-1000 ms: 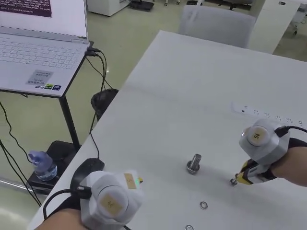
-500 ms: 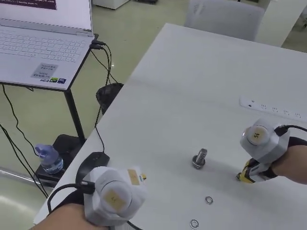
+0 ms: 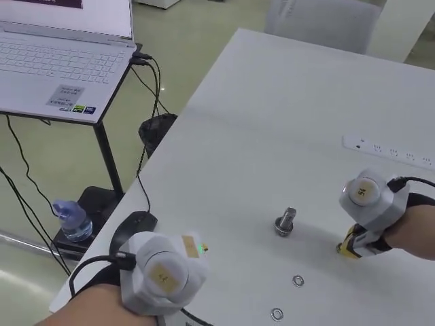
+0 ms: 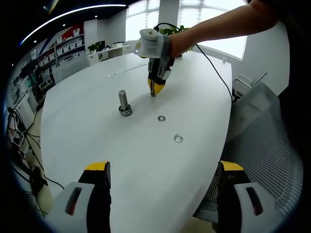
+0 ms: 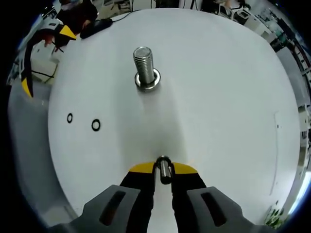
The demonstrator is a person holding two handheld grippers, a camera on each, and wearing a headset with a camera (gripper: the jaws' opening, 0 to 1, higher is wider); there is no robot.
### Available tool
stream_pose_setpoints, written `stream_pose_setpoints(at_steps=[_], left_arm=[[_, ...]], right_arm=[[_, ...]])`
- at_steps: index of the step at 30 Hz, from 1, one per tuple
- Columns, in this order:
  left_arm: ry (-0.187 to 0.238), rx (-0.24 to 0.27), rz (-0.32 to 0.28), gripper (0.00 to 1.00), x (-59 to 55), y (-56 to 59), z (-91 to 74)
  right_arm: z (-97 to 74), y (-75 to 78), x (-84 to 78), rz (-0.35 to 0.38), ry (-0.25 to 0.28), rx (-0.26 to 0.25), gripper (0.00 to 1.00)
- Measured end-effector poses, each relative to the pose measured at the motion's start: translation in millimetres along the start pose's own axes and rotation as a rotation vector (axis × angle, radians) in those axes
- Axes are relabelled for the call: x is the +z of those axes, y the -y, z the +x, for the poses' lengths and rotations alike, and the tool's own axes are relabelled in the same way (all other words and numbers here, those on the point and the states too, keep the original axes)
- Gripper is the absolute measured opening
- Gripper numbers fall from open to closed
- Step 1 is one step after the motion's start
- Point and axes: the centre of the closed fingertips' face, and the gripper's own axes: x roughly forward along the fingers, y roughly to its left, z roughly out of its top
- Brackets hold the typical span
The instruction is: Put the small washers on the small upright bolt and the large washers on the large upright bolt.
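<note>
The right hand-held gripper (image 5: 164, 171) was seen with its jaws nearly closed upon a short threaded piece. This was probably the small bolt (image 5: 164, 165), though it was too much covered by the yellow tips to be told with certainty. The piece was held upright against the white worktop (image 5: 218, 97), and in the head view it was placed to the right of the large bolt (image 5: 145, 68) and apart from it. The large bolt was found standing upright, with its wide end down, near the middle of the worktop. Two washers (image 5: 95, 125) were lying flat on the bare worktop, near to each other, apart from both bolts and closer to the person than the large bolt. The left hand-held gripper (image 4: 163, 170) was held at the near left edge of the worktop, with its jaws spread wide and nothing gripped between them. A laptop (image 3: 61, 61) was set on a stand beside the worktop, and a power strip (image 3: 387, 151) was laid further back on it
</note>
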Motion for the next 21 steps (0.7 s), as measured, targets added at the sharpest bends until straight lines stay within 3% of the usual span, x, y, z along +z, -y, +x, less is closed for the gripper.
stream_pose_setpoints(at_steps=[14,21], left_arm=[[-0.008,-0.007,0.007,0.89,-2.9,3.5,0.2],[-0.012,-0.004,0.012,0.89,-4.1,2.6,-2.8]], right_arm=[[1.3,-2.3,1.5,0.002,-0.001,0.0,0.14],[0.5,0.7,5.1,0.002,0.012,-0.01,0.2]])
